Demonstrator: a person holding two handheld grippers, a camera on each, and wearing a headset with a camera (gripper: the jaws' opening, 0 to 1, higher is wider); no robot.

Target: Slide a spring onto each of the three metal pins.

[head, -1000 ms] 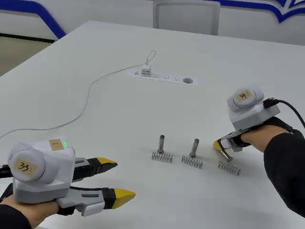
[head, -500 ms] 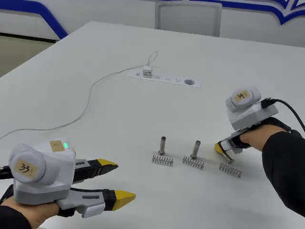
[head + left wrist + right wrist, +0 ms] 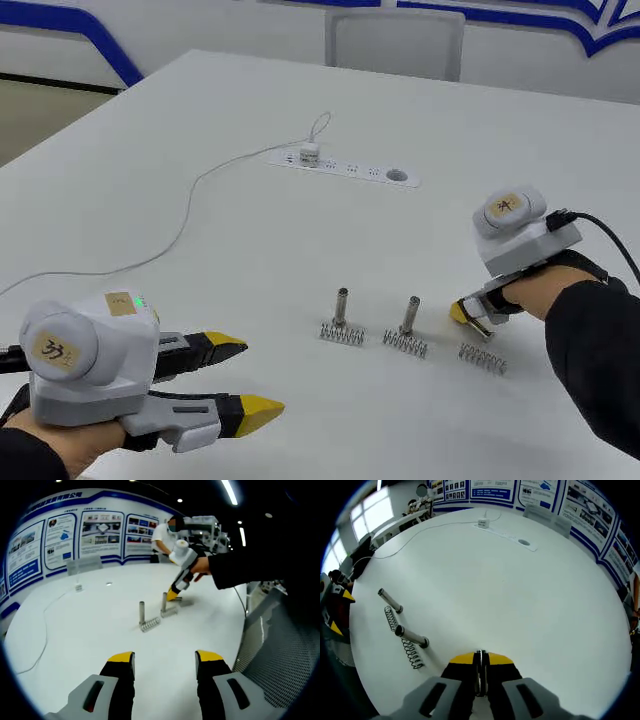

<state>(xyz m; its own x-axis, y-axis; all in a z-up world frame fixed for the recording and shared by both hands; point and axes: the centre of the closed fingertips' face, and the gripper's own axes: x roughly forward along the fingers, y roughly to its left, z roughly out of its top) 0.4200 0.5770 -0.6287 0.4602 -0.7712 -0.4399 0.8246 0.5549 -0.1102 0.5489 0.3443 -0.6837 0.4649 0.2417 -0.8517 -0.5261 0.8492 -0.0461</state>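
Head view. Lower left: left tongs (image 3: 245, 378), yellow tips spread apart over the white bench (image 3: 250, 260); tan sticker on the round cap, handwritten "33". Right of centre: right tongs (image 3: 468, 318), pressed together on the third pin (image 3: 478, 328), tilted, tip low over the bench; cap sticker also handwritten, not legible. Lower middle, upright: first pin (image 3: 341, 303), first spring (image 3: 341, 334) flat at its foot; just to the right, second pin (image 3: 409, 312) with second spring (image 3: 404, 343). Further right, third spring (image 3: 482, 358), flat, just below the right tongs' tip. Upper middle: power strip (image 3: 350, 166), plug (image 3: 310, 152), cable (image 3: 185, 215) trailing to the left edge.

Left gripper view. Bottom: left tongs (image 3: 165, 657), spread. Centre: first pin (image 3: 141, 612), first spring (image 3: 150, 625), second pin (image 3: 164, 601), second spring (image 3: 171, 611). Just behind: right tongs (image 3: 175, 594), tip down. Upper left: wall posters (image 3: 102, 530), writing too small to read.

Right gripper view. Bottom centre: right tongs (image 3: 480, 662), pinching the thin third pin (image 3: 480, 675). Left: second pin (image 3: 411, 636), second spring (image 3: 412, 655), first pin (image 3: 390, 600), first spring (image 3: 392, 617). Top: power strip (image 3: 507, 536).
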